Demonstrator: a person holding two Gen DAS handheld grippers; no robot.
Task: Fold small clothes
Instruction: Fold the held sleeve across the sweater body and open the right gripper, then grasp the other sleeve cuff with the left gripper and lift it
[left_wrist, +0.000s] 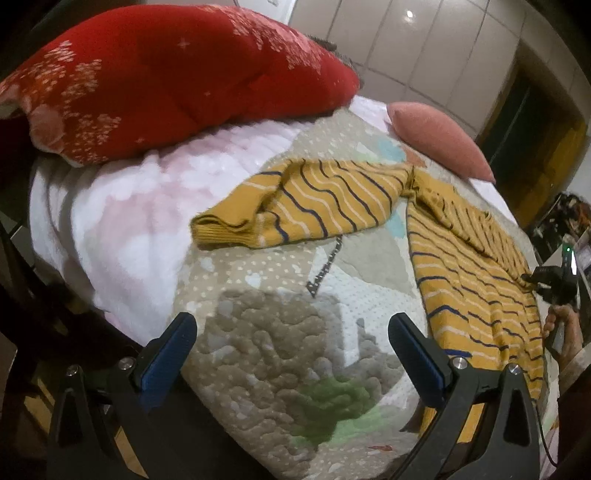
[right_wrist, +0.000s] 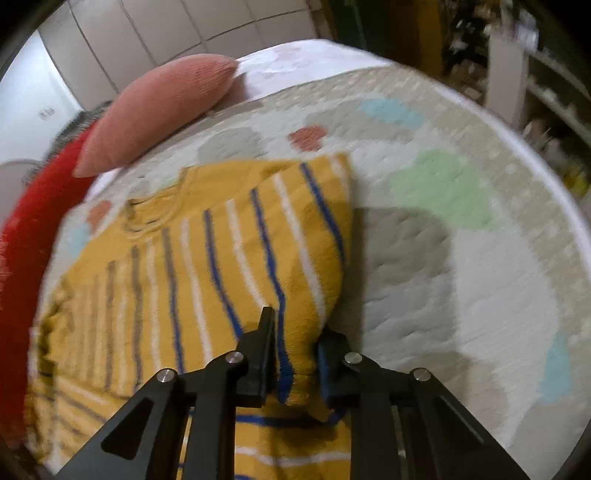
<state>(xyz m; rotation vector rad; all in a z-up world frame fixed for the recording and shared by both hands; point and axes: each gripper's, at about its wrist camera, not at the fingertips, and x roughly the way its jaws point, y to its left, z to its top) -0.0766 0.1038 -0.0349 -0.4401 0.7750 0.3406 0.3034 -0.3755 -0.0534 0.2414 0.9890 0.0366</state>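
Sweater (left_wrist: 476, 280), mustard with stripes, lies spread on the quilt (left_wrist: 266, 332) of a bed below a red pillow (left_wrist: 155, 81); the left tool (left_wrist: 291, 354) hangs over bare quilt, pads apart and empty, and should take the loose sleeve (left_wrist: 295, 203) by its cuff. From the right wrist, the right tool (right_wrist: 295, 354) is clamped on a bunched edge of the knit; I would carry it low and flat, clear of the pink cushion (right_wrist: 155, 110) by the tiled wall.

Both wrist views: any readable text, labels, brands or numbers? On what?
None readable.
Quilt: a dark line of print in the left wrist view, too small and blurred to read.
Wall plate: dark marks, too blurred to read.
Striped sweater: no label visible.
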